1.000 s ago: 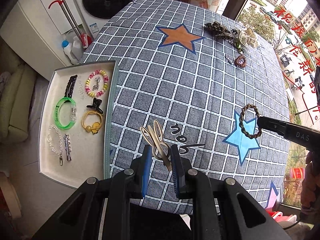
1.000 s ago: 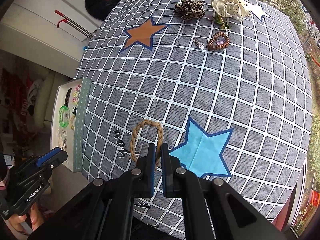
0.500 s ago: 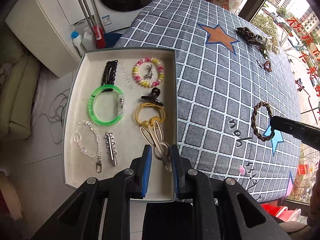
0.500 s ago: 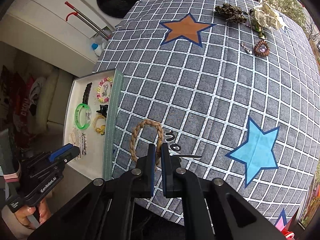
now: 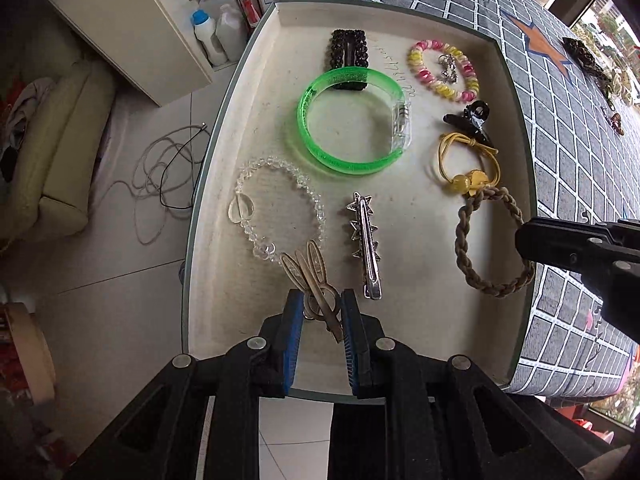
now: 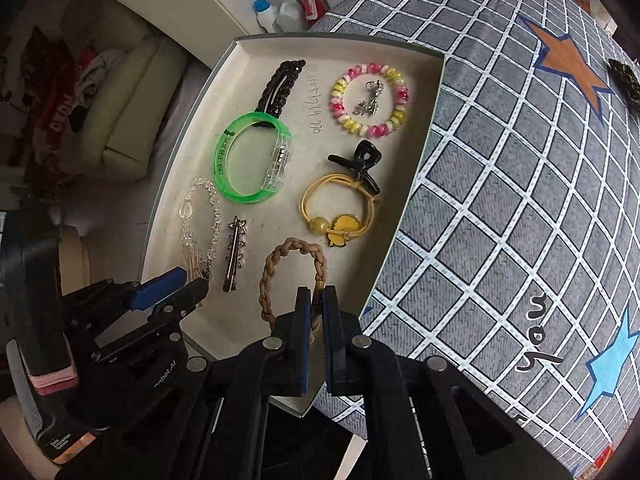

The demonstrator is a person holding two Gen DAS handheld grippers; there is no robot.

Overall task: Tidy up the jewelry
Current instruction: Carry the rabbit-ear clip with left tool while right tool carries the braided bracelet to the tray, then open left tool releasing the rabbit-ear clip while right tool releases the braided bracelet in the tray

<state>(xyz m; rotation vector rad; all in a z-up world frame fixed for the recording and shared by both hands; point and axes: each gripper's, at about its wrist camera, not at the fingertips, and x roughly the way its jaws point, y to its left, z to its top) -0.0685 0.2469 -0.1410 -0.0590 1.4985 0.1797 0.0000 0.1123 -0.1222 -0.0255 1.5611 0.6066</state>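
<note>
A: Take the green bangle [image 5: 352,120] as the marker and go left to right across the tray [image 5: 224,184]. What sits left of it?

B: Below and left of it lies the clear bead bracelet [image 5: 276,204]. Just under that, the left gripper [image 5: 320,316] has its fingers clamped on a cluster of gold hair clips [image 5: 310,276], held over the tray's near left part.

A: And directly below the bangle?

B: The silver star barrette [image 5: 364,240]. Above the bangle, partly under its rim, is the black beaded clip [image 5: 348,50].

A: To the bangle's right?

B: The pink and yellow spiral tie [image 5: 442,70] with a small metal charm [image 5: 448,66] inside it, then the black claw clip [image 5: 470,120] and the yellow elastic tie [image 5: 468,164]. Lower right of the bangle, the right gripper [image 6: 316,308] has its fingers together on the braided tan hair tie [image 6: 292,276]; the loop seems to hang just over the tray floor, though I cannot tell whether it touches. Farther right is the checked tablecloth [image 6: 520,200]
</note>
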